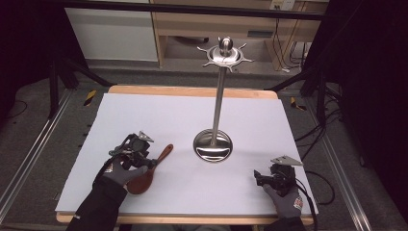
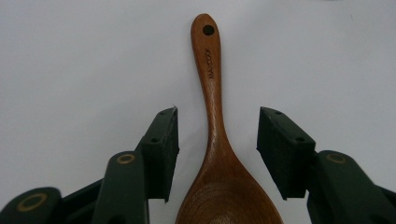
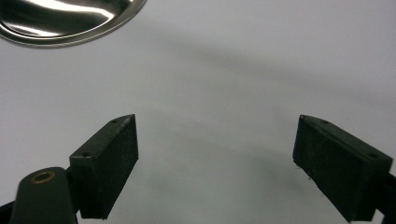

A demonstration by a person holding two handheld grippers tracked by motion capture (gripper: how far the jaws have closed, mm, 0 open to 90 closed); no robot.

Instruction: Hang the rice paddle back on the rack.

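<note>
Two things lay on the tabletop (image 1: 144, 115): one reddish-brown wooden spoon (image 1: 150, 171) with a small hole at the end of its handle, and one polished steel utensil stand (image 1: 217, 103), a single upright rod rising from a round dished base to a disc ringed with short hooks and topped by a ball. There were two claws, one in each gloved hand. The left claw (image 1: 153, 163) hovered over the spoon at the near left of the tabletop; in the left gripper view its two black jaws stood apart, one on each side of the spoon's neck where handle met bowl, neither touching the wood. The spoon lay flat, bowl toward the person and handle slanting away toward the stand's base, well apart from it. The right claw (image 1: 258, 179) sat at the near right with its jaws spread wide over bare surface, the stand's shiny base rim showing at the upper left of its view. The tabletop was a pale wooden board covered by one white sheet. Beyond it were grey floor, dark curtains, black frame legs, cables and pale wooden cabinets (image 1: 211, 24).
</note>
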